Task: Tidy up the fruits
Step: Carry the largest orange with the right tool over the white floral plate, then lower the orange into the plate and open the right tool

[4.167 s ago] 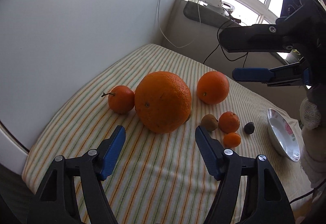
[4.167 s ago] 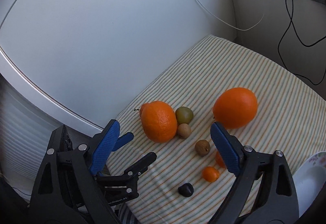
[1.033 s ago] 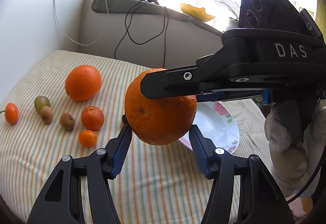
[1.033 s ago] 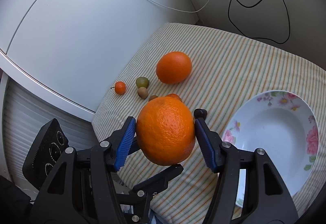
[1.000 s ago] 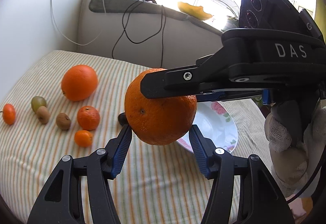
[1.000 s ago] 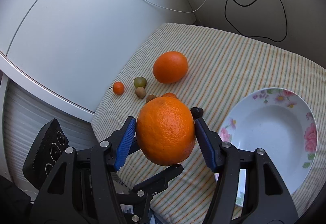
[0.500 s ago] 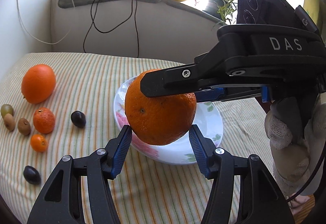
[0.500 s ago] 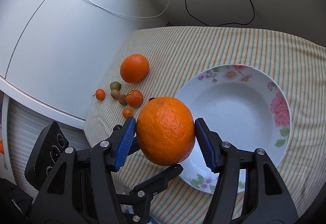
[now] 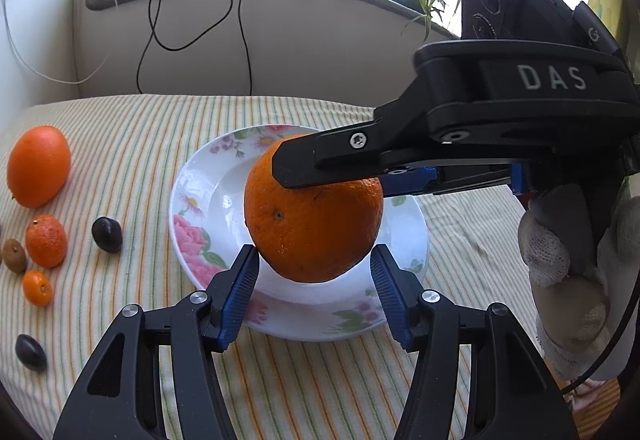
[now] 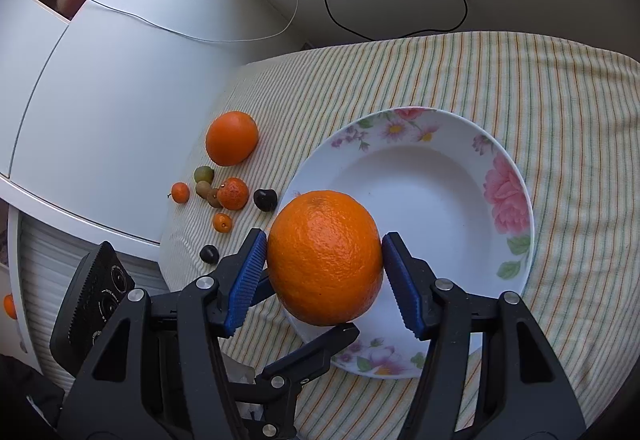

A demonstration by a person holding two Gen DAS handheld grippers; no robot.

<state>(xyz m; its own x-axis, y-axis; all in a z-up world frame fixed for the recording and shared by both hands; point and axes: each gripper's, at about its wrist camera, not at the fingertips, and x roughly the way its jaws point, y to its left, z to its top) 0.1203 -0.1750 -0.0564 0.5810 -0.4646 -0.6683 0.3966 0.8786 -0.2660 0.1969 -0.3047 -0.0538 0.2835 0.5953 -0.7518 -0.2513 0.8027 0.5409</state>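
A large orange [image 9: 314,218] is held in the air over a white flowered plate [image 9: 192,208]. Both grippers grip it: my left gripper [image 9: 314,272] pinches it from below in the left wrist view, and my right gripper [image 10: 324,272] is shut on the same orange [image 10: 324,274] in the right wrist view, above the plate's near rim [image 10: 516,208]. The right gripper's black finger [image 9: 332,160] crosses the top of the orange in the left wrist view.
On the striped cloth left of the plate lie a medium orange [image 9: 38,166], a mandarin [image 9: 46,240], a small kumquat [image 9: 37,287], a brown kiwi berry [image 9: 14,255] and two dark plums [image 9: 107,234] [image 9: 30,352]. Cables hang on the back wall.
Both grippers have carried the large orange from the fruit group to the right, over the plate. The plate now lies directly below it.
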